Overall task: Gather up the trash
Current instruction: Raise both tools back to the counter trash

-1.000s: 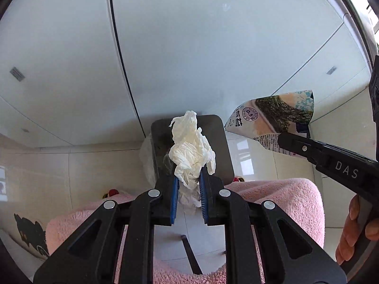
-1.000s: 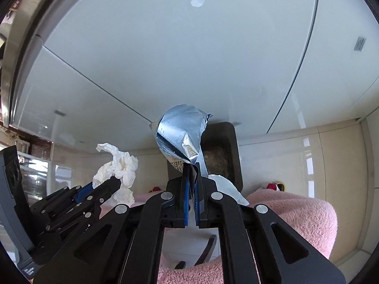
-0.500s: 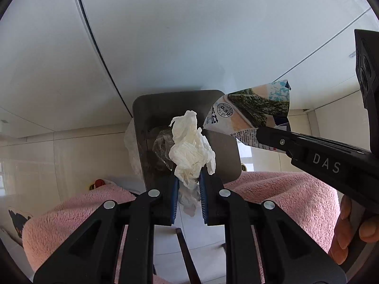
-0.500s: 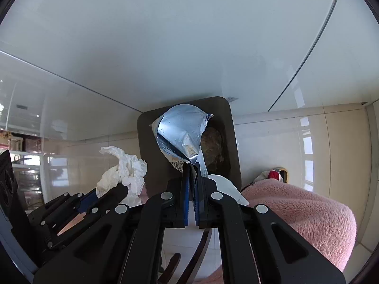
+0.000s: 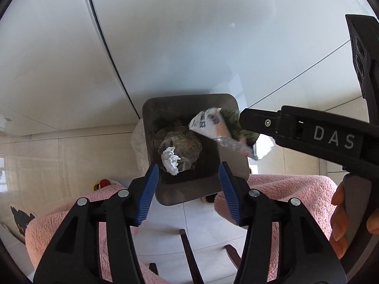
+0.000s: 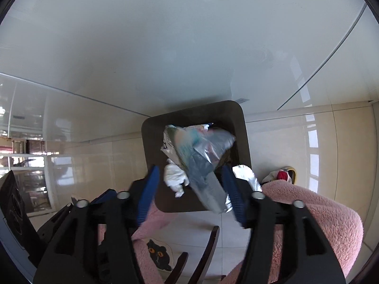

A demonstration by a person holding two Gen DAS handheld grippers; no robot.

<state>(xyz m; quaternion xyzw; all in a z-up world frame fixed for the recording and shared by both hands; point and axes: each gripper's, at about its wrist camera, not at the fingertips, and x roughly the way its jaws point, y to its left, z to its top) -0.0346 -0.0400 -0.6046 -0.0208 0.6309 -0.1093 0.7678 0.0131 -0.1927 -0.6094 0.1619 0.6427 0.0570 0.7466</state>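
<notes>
A dark square trash bin [image 5: 182,108] stands on the floor right below both grippers. A crumpled white tissue [image 5: 170,161] lies inside it on a clear plastic bundle. My left gripper [image 5: 188,189] hangs over the bin, its jaws opening with nothing between them. A printed snack wrapper [image 5: 213,127] is dropping at the bin's right rim, beside the right gripper's finger [image 5: 258,123]. In the right wrist view the blurred wrapper [image 6: 199,156] falls loose between the opening jaws of my right gripper [image 6: 190,191], above the bin [image 6: 151,142] and the tissue [image 6: 175,177].
Pink fleece-clad legs [image 5: 284,189] flank the bin on both sides. White cabinet panels [image 5: 189,35] rise behind it. Dark chair legs [image 5: 187,248] cross the tiled floor near me. A red-topped object [image 5: 104,182] lies at the left, and a cat picture [image 6: 157,253] shows low down.
Both grippers sank toward the bin and opened. The tissue left the left jaws and lies in the bin. The wrapper slipped from the right jaws and is falling.
</notes>
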